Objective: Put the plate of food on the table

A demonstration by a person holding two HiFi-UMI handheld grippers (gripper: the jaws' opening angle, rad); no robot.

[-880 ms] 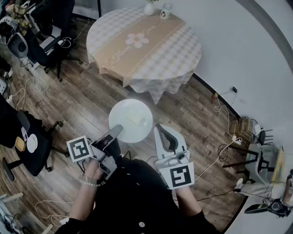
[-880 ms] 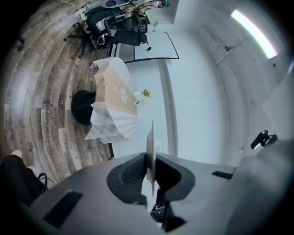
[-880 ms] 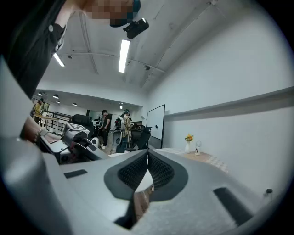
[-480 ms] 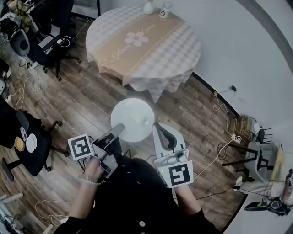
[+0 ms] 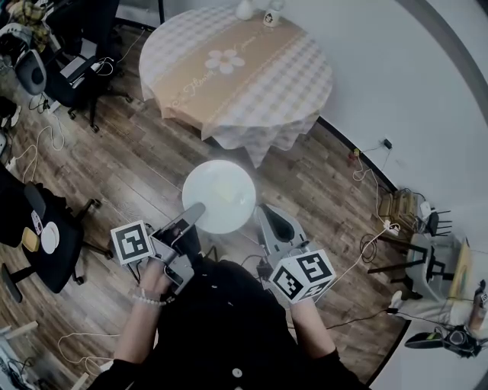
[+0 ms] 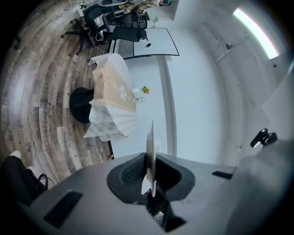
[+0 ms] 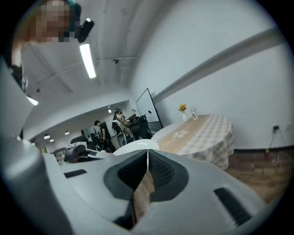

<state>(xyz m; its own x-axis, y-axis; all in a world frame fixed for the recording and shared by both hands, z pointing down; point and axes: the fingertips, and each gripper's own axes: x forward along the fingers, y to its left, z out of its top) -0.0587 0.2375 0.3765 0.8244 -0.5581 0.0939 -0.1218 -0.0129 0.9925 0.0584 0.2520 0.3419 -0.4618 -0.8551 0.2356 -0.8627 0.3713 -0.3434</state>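
Left gripper [image 5: 197, 210] pinches the rim of a round white plate [image 5: 219, 190]

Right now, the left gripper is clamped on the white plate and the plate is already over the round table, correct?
Not over the table. The left gripper is clamped on the white plate, but the plate hangs above the wooden floor, short of the round table. The head view shows this.

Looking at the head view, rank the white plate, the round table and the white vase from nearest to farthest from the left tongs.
1. white plate: its near rim is clamped in the left tongs, just ahead of them.
2. round table: farther ahead, beyond the plate.
3. white vase: at the table's far edge.
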